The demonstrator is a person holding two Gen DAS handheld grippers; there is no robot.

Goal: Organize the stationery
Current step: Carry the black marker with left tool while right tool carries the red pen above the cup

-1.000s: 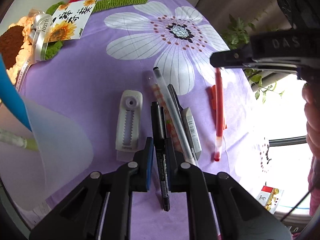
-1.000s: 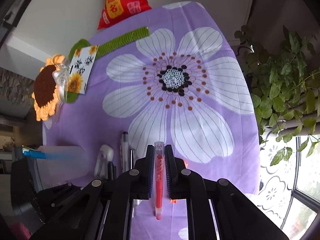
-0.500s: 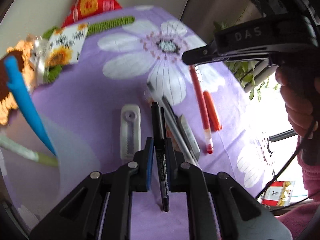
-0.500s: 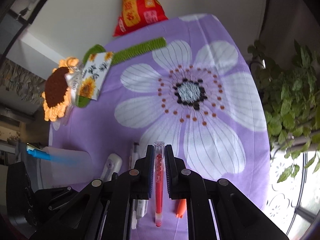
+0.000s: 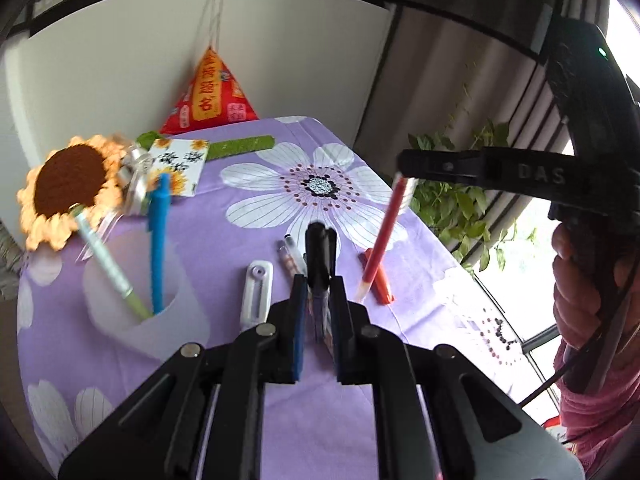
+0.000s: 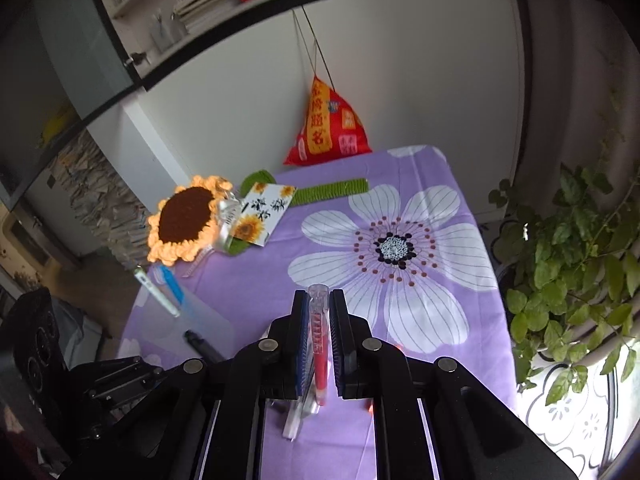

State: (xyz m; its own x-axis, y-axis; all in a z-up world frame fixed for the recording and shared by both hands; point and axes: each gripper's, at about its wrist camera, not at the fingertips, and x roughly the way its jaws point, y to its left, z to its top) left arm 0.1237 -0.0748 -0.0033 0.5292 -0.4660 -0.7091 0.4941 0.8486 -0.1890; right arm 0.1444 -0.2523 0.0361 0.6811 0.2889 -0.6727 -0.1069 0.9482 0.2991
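My left gripper (image 5: 318, 294) is shut on a black marker (image 5: 320, 252) and holds it above the purple cloth. My right gripper (image 6: 319, 312) is shut on a red pen (image 6: 319, 344); in the left wrist view the red pen (image 5: 382, 240) hangs tilted from it over the table. A translucent white pen cup (image 5: 140, 304) at left holds a blue pen (image 5: 158, 240) and a green pen (image 5: 106, 264); the cup also shows in the right wrist view (image 6: 204, 324). On the cloth lie a white correction tape (image 5: 256, 294), clear pens (image 5: 292, 258) and an orange marker (image 5: 380, 280).
A crochet sunflower (image 5: 68, 188), a sunflower card (image 5: 180, 164) and a green strip (image 5: 240, 146) lie at the back of the table. A red pouch (image 5: 208, 96) hangs on the wall. A leafy plant (image 6: 568, 264) stands off the table's right edge.
Both grippers have lifted and tilted up with their pens, so the views now show the wall and the cup from the side. The red pen has left the cloth.
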